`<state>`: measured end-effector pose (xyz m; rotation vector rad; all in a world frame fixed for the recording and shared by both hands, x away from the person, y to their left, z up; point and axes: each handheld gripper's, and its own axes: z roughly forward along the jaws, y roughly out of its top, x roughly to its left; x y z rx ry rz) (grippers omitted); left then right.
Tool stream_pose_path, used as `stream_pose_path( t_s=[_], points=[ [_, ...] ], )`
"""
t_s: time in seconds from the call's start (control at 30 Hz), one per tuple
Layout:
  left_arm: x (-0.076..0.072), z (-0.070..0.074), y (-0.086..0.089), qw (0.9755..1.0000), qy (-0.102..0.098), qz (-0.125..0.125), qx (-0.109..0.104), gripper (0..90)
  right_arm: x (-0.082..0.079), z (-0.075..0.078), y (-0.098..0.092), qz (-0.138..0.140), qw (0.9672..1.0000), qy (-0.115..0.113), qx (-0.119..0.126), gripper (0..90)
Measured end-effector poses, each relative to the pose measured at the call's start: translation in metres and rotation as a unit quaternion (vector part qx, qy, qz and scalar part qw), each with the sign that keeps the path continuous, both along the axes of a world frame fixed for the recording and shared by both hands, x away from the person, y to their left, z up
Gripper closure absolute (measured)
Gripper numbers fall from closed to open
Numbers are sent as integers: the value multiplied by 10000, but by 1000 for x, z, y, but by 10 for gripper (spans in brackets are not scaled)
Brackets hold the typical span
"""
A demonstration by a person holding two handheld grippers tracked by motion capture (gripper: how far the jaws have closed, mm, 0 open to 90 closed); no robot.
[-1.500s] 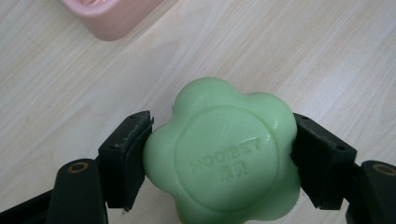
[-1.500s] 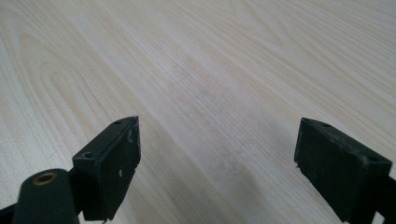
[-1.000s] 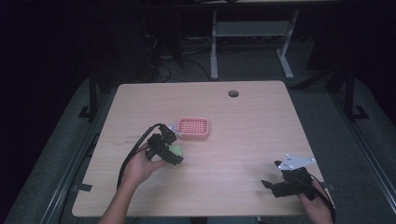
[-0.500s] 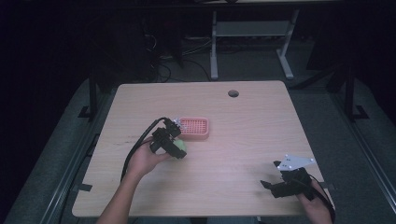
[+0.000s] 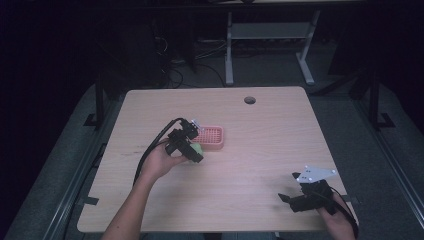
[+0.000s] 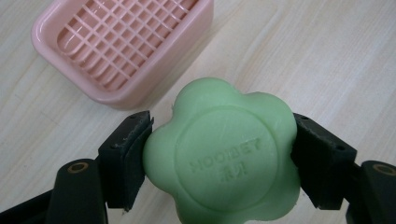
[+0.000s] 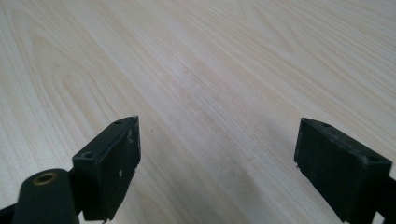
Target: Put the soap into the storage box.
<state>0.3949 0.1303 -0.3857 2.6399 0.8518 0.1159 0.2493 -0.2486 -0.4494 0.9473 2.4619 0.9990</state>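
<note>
- Green soap (image 6: 223, 161), shaped like a flower, sits clamped between the 2 jaws of the left gripper (image 6: 219, 158), just beside the pink soap dish (image 6: 122, 46) and above the wooden table (image 5: 260, 125).
- It looks firm, fairly light and probably slippery; gripping at the hollows between 2 lobes seems safest.
- Embossed letters read about "HOOBEY"; the signs under them are unclear.
- The right gripper (image 7: 217, 163) stands wide apart and holds nothing, near the table's front edge.

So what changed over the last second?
The left gripper, shut on the green soap, moved up the table toward the pink dish, now just short of it. The right gripper stayed open near the table's front right; the dish didn't move.
</note>
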Motion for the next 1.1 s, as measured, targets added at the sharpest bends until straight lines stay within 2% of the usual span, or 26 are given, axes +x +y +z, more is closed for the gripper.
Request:
stream_pose_path(
  t_s=[0.37, 0.43, 0.67, 0.83, 1.1],
  points=[
    [18, 3, -12, 9999, 42, -78, 60, 268, 0, 0, 0, -8, 10000, -14, 26, 140],
    [21, 3, -13, 10000, 60, -61, -2, 268, 0, 0, 0, -8, 10000, -13, 29, 140],
    [34, 5, -16, 10000, 50, -52, 22, 268, 0, 0, 0, 4, 10000, -13, 25, 140],
    [43, 7, -16, 10000, 62, 8, -60, 268, 0, 0, 0, -16, 10000, 5, 38, 140],
    [58, 11, -19, 9999, 91, -25, 34, 268, 0, 0, 0, -30, 10000, 23, 59, 140]
  ],
)
